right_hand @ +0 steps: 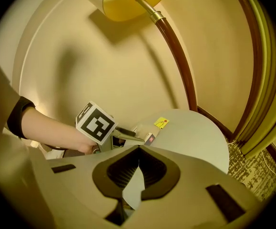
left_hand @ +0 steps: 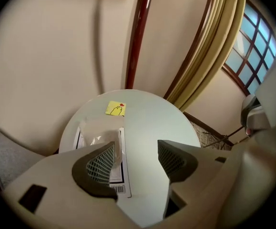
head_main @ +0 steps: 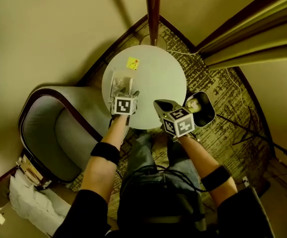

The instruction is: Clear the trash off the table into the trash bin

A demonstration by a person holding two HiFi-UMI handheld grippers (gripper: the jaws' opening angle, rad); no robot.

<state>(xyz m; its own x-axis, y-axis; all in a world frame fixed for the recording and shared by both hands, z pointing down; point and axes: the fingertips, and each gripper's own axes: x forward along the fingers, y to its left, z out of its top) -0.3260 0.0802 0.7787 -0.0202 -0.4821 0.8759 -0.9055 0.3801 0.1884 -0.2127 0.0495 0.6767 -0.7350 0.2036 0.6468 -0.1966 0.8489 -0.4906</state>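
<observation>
A crumpled clear plastic wrapper (left_hand: 97, 130) lies on a white printed sheet with a barcode (left_hand: 120, 174) at the left of the round white table (left_hand: 152, 123). A yellow sticky note (left_hand: 115, 109) lies beyond them. My left gripper (left_hand: 136, 145) hangs open just above the sheet, its left jaw hiding part of the wrapper. No pad touches anything. In the head view the left gripper (head_main: 126, 92) is over the wrapper (head_main: 122, 81), and the right gripper (head_main: 157, 103) is at the table's near right edge. The right gripper (right_hand: 138, 159) is shut and holds nothing.
A black trash bin (head_main: 206, 114) stands on the patterned carpet right of the table, with pale rubbish inside. A grey armchair (head_main: 49, 133) is at the left. A dark floor-lamp pole (head_main: 152, 9) rises behind the table. Curtains (head_main: 252, 38) hang at the right, and cables cross the carpet.
</observation>
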